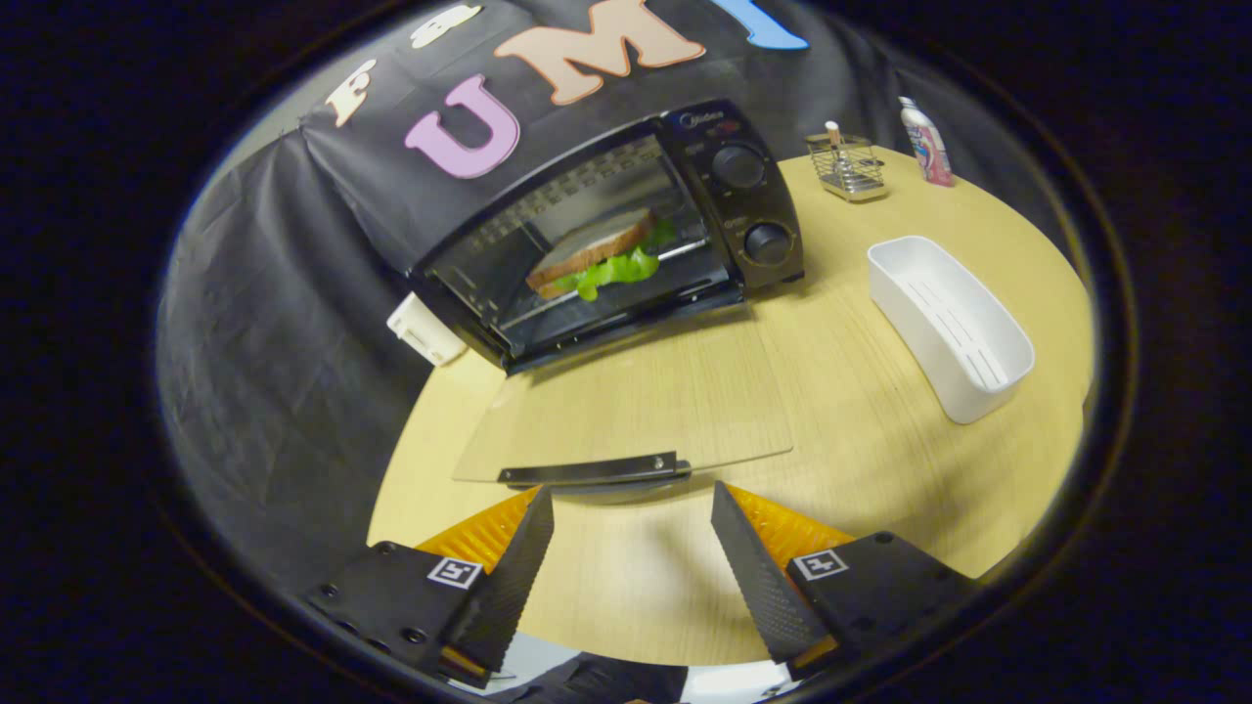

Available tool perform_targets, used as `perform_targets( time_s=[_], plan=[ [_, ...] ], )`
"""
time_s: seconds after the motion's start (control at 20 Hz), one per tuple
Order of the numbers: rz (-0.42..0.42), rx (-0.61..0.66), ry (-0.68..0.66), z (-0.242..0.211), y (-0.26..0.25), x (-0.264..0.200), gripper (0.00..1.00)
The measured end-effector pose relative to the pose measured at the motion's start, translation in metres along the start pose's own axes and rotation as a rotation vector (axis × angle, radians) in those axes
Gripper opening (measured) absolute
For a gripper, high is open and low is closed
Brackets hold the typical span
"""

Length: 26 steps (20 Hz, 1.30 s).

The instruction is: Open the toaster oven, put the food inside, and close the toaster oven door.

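**A:** Glass is lying flat in the gripper view: the toaster oven is standing on the round table with its door dropped fully open, and the door handle is sitting just ahead of the fingers, toward twelve o'clock.

**B:** And the food?

**A:** The sandwich is already resting on the rack inside (bread on top, lettuce poking out), so closing looks like the step in hand.

**B:** What is the gripper doing?

**A:** Its fingers are standing wide apart and holding nothing, the handle lying across the gap beyond their tips.

**B:** How should it be going about this?

**A:** I'd be catching the handle near its middle, then lifting in an arc about the hinge, so the glass is swinging up evenly. The white tray at two o'clock is sitting well apart.
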State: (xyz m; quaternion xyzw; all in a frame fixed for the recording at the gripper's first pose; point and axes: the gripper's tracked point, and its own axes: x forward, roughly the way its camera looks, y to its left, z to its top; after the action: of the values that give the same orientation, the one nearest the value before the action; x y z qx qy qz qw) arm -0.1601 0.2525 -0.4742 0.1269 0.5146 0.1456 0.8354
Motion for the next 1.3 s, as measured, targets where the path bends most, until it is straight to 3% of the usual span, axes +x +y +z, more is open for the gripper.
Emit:
perform_targets(
  time_s=[0.3,0.65,0.95,1.3],
  plan=[
    [-0.057,-0.108,0.001,-0.004,-0.008,0.025,0.99],
    [-0.027,-0.252,-0.112,0.038,0.01,0.006,1.0],
    [0.038,-0.187,-0.241,0.107,0.044,-0.013,0.99],
    [0.052,-0.116,-0.377,0.197,0.051,-0.009,0.99]
  ],
)
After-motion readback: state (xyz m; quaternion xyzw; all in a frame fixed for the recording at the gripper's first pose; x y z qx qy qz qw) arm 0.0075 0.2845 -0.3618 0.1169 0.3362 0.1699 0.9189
